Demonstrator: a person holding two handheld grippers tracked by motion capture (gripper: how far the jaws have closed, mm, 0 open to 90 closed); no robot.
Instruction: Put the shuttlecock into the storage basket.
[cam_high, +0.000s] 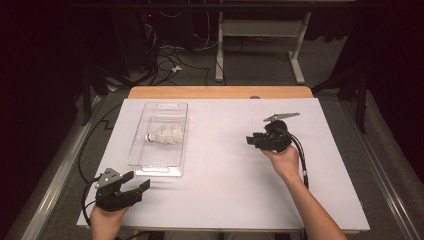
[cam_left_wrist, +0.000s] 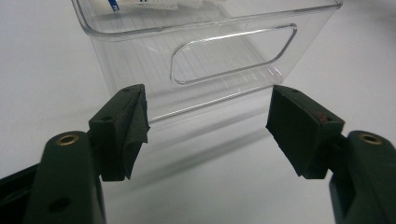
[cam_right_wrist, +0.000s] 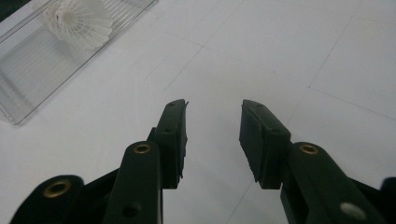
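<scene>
A clear plastic tray (cam_high: 141, 159) lies on the white table, left of centre, with a white shuttlecock (cam_high: 165, 135) on its side inside it. My left gripper (cam_high: 138, 182) sits near the table's front left corner, open and empty, just short of the tray's near end. In the left gripper view the tray's end wall with its handle slot (cam_left_wrist: 233, 53) stands beyond the gripper (cam_left_wrist: 208, 123). My right gripper (cam_high: 251, 140) hovers right of centre, open and empty, pointing left toward the tray. Its own view shows the gripper (cam_right_wrist: 213, 133) over bare table, with the shuttlecock (cam_right_wrist: 79, 19) and tray (cam_right_wrist: 28, 79) at upper left.
The white sheet (cam_high: 225, 165) covers a wooden table whose far edge (cam_high: 220, 92) shows. Beyond it lie floor cables (cam_high: 165, 55) and a white desk frame (cam_high: 260, 45). Black cables trail from both grippers.
</scene>
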